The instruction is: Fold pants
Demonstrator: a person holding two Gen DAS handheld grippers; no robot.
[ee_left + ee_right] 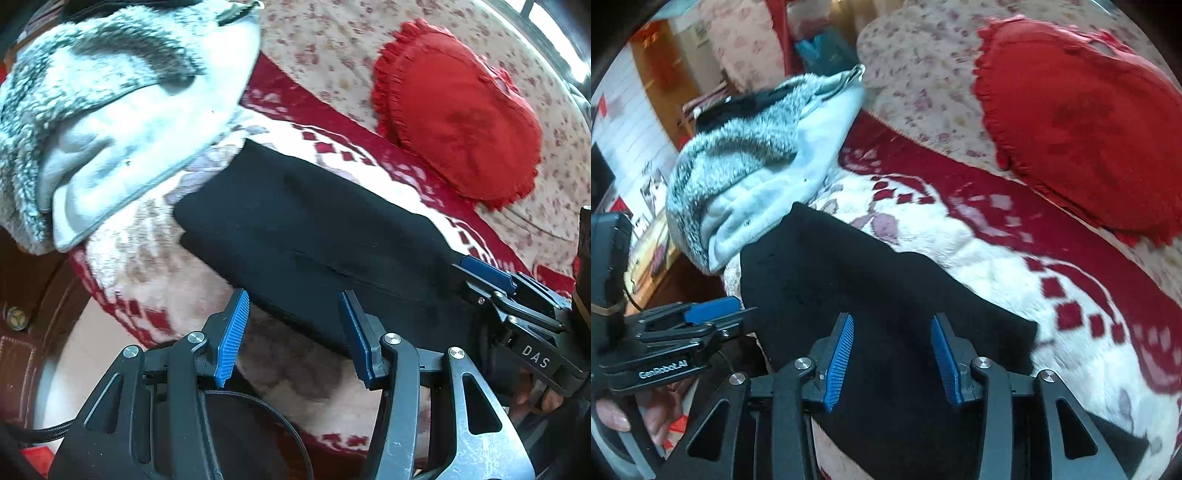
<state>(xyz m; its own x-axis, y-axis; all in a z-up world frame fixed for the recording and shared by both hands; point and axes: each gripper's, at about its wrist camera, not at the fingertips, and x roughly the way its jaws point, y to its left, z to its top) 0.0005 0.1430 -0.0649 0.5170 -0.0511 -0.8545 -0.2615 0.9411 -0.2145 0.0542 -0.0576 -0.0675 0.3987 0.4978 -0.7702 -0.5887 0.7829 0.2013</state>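
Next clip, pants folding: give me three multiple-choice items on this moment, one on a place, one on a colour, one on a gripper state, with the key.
1. Where do the pants lie?
A. on the red-and-white blanket
B. on the red cushion
C. on a bare floor

2. What colour are the pads of the right gripper?
A. green
B. blue
C. yellow

3. How does the left gripper stand?
A. shut on the pants
B. shut on the grey fleece
C. open, holding nothing

Key: 1 A, the black cloth is spread over the patterned blanket, apart from the cushion. 2 B, both ribbed pads are blue. 3 C, its jaws stand wide apart at the near edge of the pants with nothing pinched.
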